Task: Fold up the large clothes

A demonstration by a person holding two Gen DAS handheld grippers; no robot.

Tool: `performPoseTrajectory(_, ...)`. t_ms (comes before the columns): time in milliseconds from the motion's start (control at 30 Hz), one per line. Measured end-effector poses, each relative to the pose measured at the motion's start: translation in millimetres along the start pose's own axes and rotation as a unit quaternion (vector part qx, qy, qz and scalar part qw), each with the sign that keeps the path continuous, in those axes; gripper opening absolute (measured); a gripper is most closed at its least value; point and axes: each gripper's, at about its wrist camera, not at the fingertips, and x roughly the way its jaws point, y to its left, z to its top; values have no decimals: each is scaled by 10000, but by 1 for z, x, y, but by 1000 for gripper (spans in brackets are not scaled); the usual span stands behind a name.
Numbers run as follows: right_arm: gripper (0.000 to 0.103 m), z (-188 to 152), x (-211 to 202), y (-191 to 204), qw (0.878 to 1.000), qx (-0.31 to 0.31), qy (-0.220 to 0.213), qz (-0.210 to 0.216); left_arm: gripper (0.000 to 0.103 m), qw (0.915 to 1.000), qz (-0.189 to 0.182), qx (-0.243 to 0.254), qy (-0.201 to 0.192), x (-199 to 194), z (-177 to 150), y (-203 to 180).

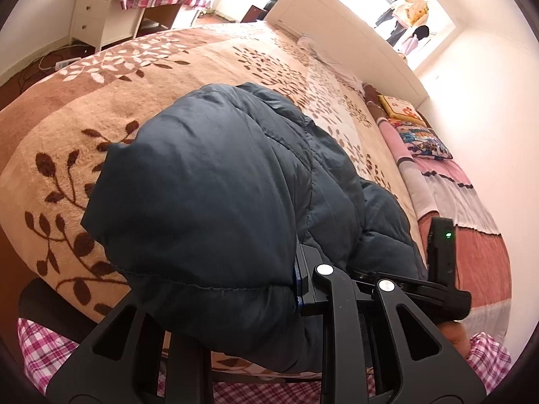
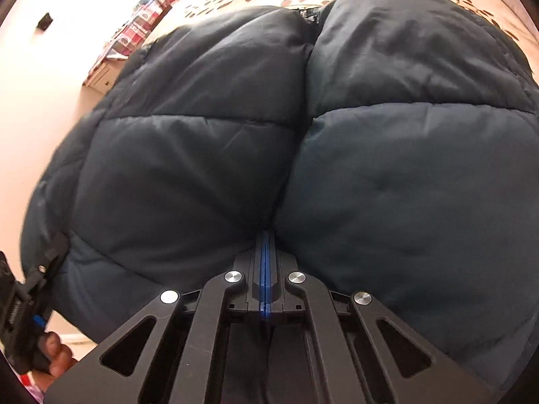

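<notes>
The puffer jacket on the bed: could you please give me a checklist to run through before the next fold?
1. Left claw grips the dark blue puffer jacket: ok, fabric is bunched over and between its fingers.
2. Right claw shut: ok, blue pads meet, tips buried in the jacket's centre seam.
3. Right claw actually holds fabric: cannot tell, the tips are hidden.
4. Jacket is lying on the leaf-patterned blanket: ok.
5. Blanket beyond the jacket free for folding: ok, in the left wrist view.
6. Jacket zipped: cannot tell, only a bit of zipper shows.
</notes>
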Motion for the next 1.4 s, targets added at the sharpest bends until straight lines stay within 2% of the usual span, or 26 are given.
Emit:
performPoseTrajectory(100, 0, -2, 7, -7, 9998, 83, 17, 160, 23, 10000, -2, 52, -23, -1, 0, -3)
performPoseTrajectory(300, 0, 1, 2, 1, 9999, -60, -101, -75, 22, 10000, 3, 36, -64, -7, 2, -6)
performPoseTrajectory(400, 0, -8, -19, 5, 9996, -19, -274, 27, 22, 9999, -27, 90, -106, -12, 5, -10)
performPoseTrajectory(500, 0, -29, -60, -7, 9975, -26, -654, 251, 22, 9996, -53, 228, -168, -19, 5, -19)
performPoseTrajectory(600, 0, -54, -106, -36, 9942, 156, -1047, 196, 22, 9988, -65, 413, -240, -25, 5, -30)
performPoseTrajectory(700, 0, -84, -147, -79, 9882, 476, -1439, -207, 22, 9975, -91, 629, -311, -32, 5, -42)
performPoseTrajectory(767, 0, -105, -168, -112, 9824, 803, -1611, -497, 22, 9967, -111, 736, -337, -35, 6, -49)
performPoseTrajectory(833, 0, -115, -179, -140, 9783, 1114, -1681, -476, 22, 9948, -102, 944, -370, -39, 6, -61)
performPoseTrajectory(1000, 0, -119, -186, -170, 9695, 1493, -1911, -355, 22, 9880, -77, 1467, -476, -50, 3, -93)
performPoseTrajectory(1067, 0, -114, -181, -179, 9689, 1550, -1924, -164, 22, 9852, -87, 1637, -507, -54, 2, -104)
performPoseTrajectory(1200, 0, -102, -142, -184, 9803, 1450, -1339, 26, 22, 9770, -177, 2051, -562, -62, -3, -137)
performPoseTrajectory(1267, 0, -99, -133, -185, 9814, 1442, -1264, 52, 22, 9724, -270, 2245, -576, -64, -5, -154)
performPoseTrajectory(1400, 0, -103, -132, -192, 9795, 1507, -1298, 317, 22, 9573, -537, 2784, -560, -63, -18, -193)
